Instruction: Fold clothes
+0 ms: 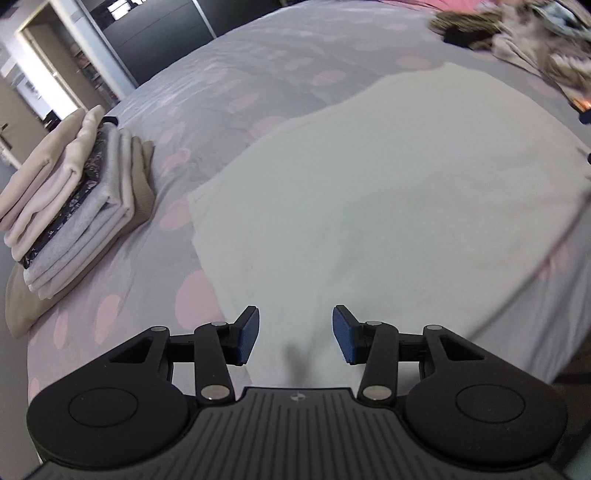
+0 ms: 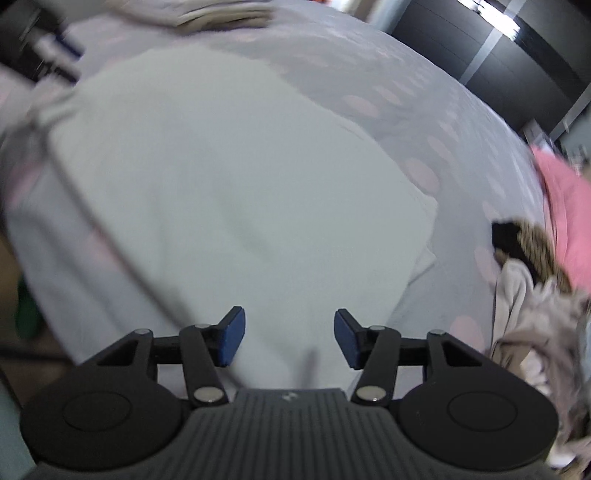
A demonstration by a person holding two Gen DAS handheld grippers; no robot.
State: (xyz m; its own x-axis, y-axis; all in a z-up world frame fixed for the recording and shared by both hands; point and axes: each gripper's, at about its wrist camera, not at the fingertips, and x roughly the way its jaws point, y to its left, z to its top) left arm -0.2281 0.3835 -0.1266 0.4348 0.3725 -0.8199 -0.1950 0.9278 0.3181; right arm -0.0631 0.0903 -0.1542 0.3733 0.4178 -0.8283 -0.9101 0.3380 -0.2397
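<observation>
Left of the left gripper, a stack of folded beige, grey and patterned garments sits clear of the work area. The pale white cloth garment lies flat ahead, long axis apparently running left-near to right-far. Both the left and the right gripper are wide apart and empty. An unfolded heap of beige and patterned clothes lies right.

Your right wrist view is motion-blurred. The unfolded clothes pile smears past the right edge. The folded stack is cut off at the top.
</observation>
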